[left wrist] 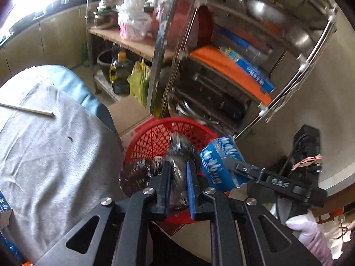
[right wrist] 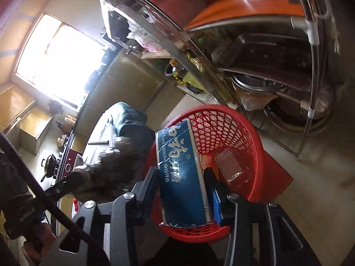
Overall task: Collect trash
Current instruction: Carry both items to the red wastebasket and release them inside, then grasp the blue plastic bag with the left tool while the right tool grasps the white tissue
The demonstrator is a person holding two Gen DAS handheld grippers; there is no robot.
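A red mesh basket (left wrist: 159, 137) stands on the floor below both grippers. My left gripper (left wrist: 178, 166) is shut on a dark crumpled foil wrapper (left wrist: 177, 155), held over the basket's near rim. Beside it on the right, my right gripper (left wrist: 235, 166) grips a blue toothpaste box (left wrist: 217, 161). In the right wrist view, the right gripper (right wrist: 180, 173) holds that blue box (right wrist: 179, 166) upright over the basket (right wrist: 244, 124). A clear plastic package (right wrist: 233, 168) lies inside the basket. The left gripper (right wrist: 73, 179) and wrapper (right wrist: 111, 166) appear blurred at left.
A steel shelf rack (left wrist: 159, 51) with pots, bags, orange boards and a blue box rises just behind the basket. A table under a grey cloth (left wrist: 55, 144) lies left, with a thin stick (left wrist: 28, 110) on it. A cardboard box (left wrist: 131, 115) and a black crate (left wrist: 308, 146) flank the basket.
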